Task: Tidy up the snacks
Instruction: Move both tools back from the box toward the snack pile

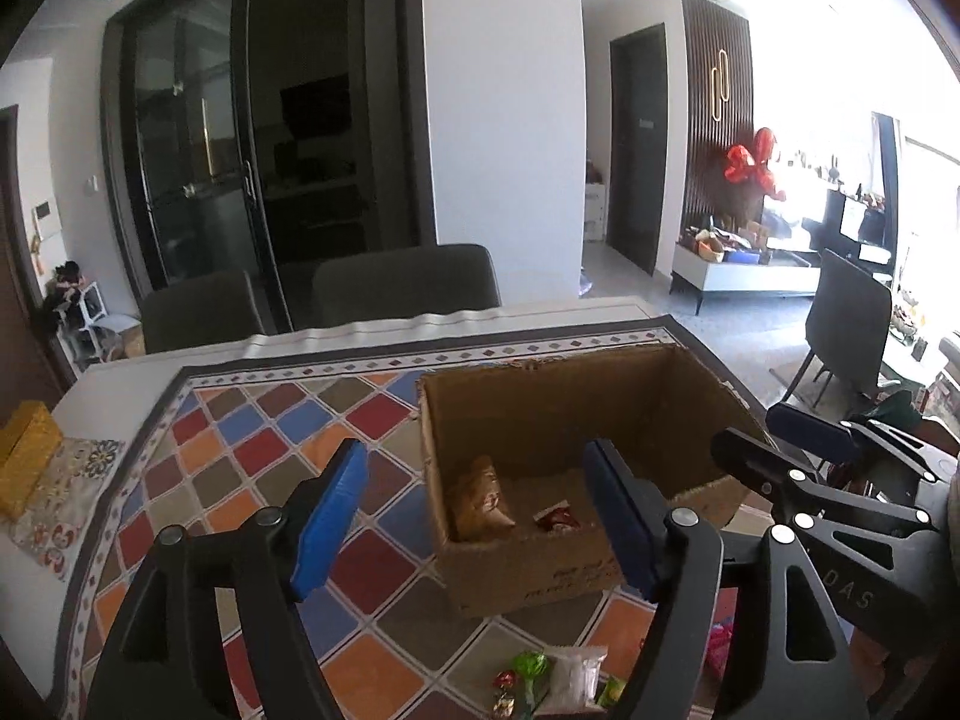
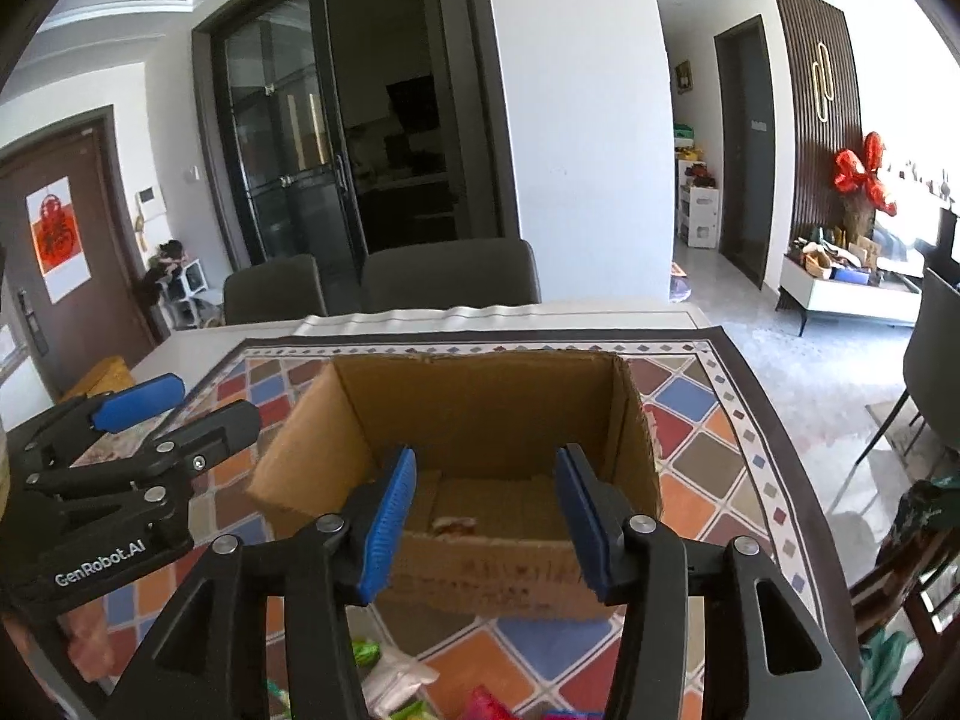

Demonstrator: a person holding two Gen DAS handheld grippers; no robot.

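Left tongs (image 2: 174,414): "GenRobot.AI"; right tongs (image 1: 774,438): "DAS".

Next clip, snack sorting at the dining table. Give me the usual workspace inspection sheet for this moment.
Surface: table under a mat of coloured diamonds.
Job's things: open cardboard box on the mat, holding a tan packet and a red wrapper; loose snacks on the mat's near edge.
Clutter: yellow box on a patterned cloth at the table's left side.
Grippers: left gripper open, empty; right gripper open, empty, facing the box.
Cables: nothing seen.
Surroundings: two dark chairs, glass doors, red balloon.
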